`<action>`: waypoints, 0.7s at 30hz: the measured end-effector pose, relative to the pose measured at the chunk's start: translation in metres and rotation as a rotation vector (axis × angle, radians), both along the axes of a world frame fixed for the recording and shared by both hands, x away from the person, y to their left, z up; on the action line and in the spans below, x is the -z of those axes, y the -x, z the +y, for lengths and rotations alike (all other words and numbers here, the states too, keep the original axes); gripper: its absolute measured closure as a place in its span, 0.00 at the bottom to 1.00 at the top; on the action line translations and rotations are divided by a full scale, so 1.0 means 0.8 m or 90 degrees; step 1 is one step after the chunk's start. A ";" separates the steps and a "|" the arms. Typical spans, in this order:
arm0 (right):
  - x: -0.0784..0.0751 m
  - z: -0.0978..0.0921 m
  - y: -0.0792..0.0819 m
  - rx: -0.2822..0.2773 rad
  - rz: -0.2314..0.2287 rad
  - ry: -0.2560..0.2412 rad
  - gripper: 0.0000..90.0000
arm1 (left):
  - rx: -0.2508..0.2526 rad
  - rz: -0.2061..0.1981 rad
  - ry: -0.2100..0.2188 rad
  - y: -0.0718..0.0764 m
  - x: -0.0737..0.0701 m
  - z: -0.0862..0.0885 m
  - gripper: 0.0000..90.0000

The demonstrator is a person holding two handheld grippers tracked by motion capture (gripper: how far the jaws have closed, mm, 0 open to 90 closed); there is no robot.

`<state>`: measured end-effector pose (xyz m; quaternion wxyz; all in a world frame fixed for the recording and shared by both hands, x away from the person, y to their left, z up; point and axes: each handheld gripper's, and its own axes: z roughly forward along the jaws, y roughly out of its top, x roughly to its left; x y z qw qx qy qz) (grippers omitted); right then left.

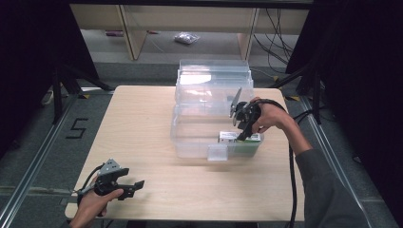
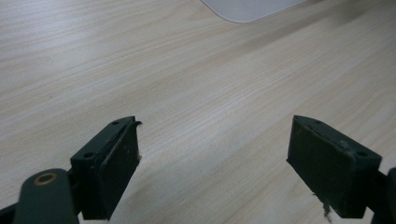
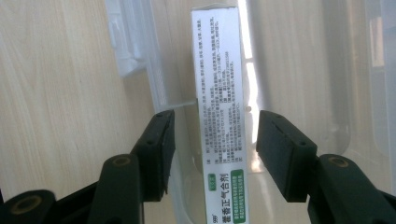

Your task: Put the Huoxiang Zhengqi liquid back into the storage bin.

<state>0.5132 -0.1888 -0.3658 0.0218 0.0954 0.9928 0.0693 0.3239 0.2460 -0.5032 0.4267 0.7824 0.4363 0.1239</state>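
A person works at a pale wooden table with a hand-held gripper in each hand. The right gripper reaches down into a clear plastic storage bin at the table's far right, its lid folded open behind it. In the right gripper view its jaws stand spread on either side of a slim white medicine box with green print, with visible gaps on both sides, so the box is not gripped. The box sits inside the bin, close to the near wall at its right end. Judging from this, the box is either just set down or about to be picked up; the pictures do not settle which, and closing the lid looks not yet done. The left gripper rests low at the table's near left corner, well apart from the bin, jaws wide open over bare wood. The small print on the box is too fine to read, glare blurs the bin's walls, and whether the box lies flat on the bin's floor is hard to tell.
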 end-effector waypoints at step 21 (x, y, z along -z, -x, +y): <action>-0.017 -0.001 0.010 0.050 -0.025 -0.037 0.43 | 0.006 0.001 -0.016 0.000 -0.001 0.003 0.18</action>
